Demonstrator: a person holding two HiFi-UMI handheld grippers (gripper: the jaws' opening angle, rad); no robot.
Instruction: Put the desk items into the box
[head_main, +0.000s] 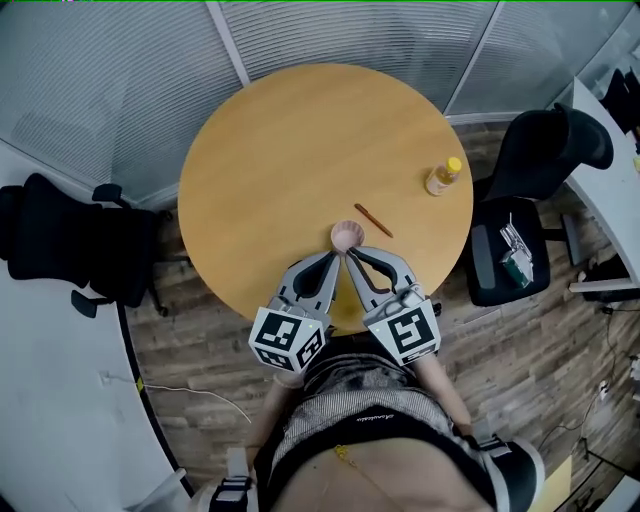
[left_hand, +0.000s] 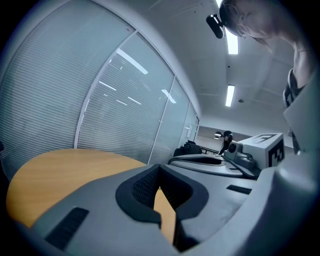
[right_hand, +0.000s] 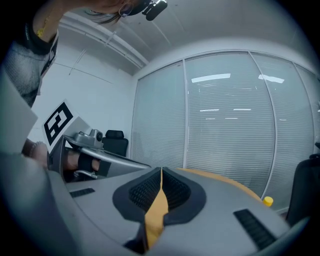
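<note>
On the round wooden table (head_main: 300, 140) lie a small pink bowl-shaped item (head_main: 347, 236), a thin brown pencil (head_main: 373, 220) just beyond it, and a yellow-capped bottle (head_main: 443, 177) near the right rim. The bottle's cap (right_hand: 268, 201) shows in the right gripper view. My left gripper (head_main: 334, 254) (left_hand: 159, 170) and right gripper (head_main: 350, 252) (right_hand: 161, 172) rest side by side at the near edge. Their tips converge just short of the pink item. Both are shut with nothing between the pads. No box is in view.
A black office chair (head_main: 530, 190) with small items on its seat stands to the table's right, and another black chair (head_main: 60, 245) stands to the left. A white desk (head_main: 610, 170) runs along the far right. Glass walls with blinds (head_main: 120, 80) stand behind the table.
</note>
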